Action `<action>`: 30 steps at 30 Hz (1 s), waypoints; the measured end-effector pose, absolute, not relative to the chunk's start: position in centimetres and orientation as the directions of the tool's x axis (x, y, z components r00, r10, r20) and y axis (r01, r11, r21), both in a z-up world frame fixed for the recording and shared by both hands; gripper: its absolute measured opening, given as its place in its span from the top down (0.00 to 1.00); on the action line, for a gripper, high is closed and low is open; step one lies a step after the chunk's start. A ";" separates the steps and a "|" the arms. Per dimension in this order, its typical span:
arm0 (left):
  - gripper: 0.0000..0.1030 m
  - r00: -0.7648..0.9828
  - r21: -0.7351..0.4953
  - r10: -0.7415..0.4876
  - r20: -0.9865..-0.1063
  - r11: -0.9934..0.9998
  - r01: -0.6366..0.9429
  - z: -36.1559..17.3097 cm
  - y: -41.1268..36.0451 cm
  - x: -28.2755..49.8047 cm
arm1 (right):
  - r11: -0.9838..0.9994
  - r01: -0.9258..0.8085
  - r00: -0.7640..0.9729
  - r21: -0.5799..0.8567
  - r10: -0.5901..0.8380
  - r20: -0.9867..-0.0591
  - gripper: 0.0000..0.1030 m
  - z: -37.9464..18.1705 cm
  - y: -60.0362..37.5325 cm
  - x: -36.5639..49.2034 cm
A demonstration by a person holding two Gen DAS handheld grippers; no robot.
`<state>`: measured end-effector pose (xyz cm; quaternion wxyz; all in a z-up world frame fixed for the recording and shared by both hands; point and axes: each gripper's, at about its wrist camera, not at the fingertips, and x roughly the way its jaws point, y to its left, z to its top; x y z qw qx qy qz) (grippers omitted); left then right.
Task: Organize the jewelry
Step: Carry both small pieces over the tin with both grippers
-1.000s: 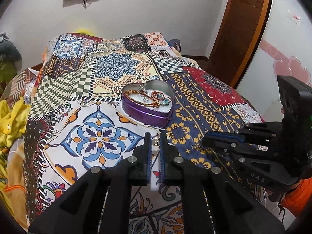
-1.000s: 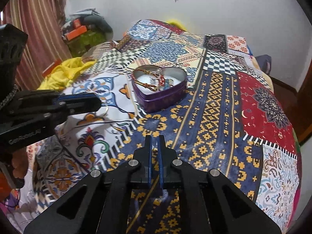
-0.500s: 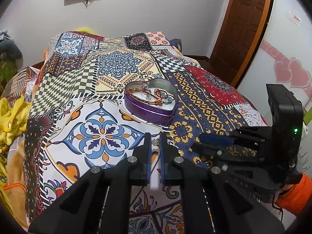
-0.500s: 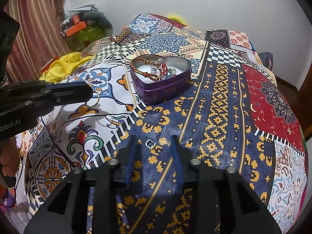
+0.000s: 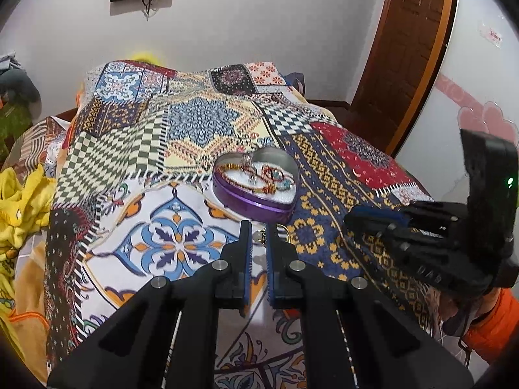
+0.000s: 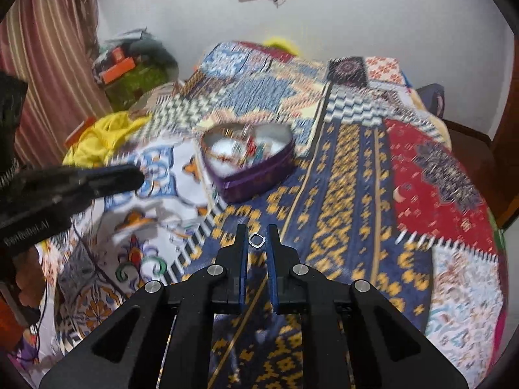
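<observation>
The ring (image 6: 257,240), a small silver band, lies on the navy-and-gold patch of the bedspread (image 6: 340,194), at 6 o'clock from the purple heart tin (image 6: 249,159). My right tongs (image 6: 257,243), pinched together a second ago, then spread wide, have now narrowed around it but not yet gripped. I judge a pickup imminent. My left tongs (image 5: 258,236) stay nearly closed; whether they hold the gold hoop (image 5: 281,228) by their tips, I cannot tell.

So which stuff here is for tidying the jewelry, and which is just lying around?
For the job:
- heart-shaped tin with bracelets inside
- small silver ring on the bedspread, between the right gripper fingers
- gold ring at the left gripper

Just lying around:
- yellow cloth
- patchwork bedspread
</observation>
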<state>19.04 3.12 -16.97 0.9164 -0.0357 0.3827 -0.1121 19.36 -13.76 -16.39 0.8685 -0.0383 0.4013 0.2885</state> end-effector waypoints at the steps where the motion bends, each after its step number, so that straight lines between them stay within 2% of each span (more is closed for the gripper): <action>1: 0.94 0.687 -0.151 -0.233 -0.689 0.972 0.178 -16.8 3.1 19.2 | 0.833 -0.530 0.520 0.161 0.469 -0.714 0.91 -16.1 -13.8 19.4; 16: 0.94 0.730 -0.130 -0.210 -0.650 0.978 0.166 -14.9 3.6 22.8 | 0.836 -0.522 0.614 0.167 0.504 -0.607 0.91 -11.7 -13.2 22.2; 22: 0.94 0.731 -0.131 -0.203 -0.652 0.979 0.156 -15.2 4.0 24.5 | 0.823 -0.546 0.606 0.153 0.515 -0.606 0.91 -11.8 -11.7 23.2; 30: 0.94 0.695 -0.139 -0.205 -0.689 0.979 0.151 -16.8 4.1 26.8 | 0.789 -0.588 0.526 0.178 0.540 -0.656 0.91 -13.6 -9.6 25.2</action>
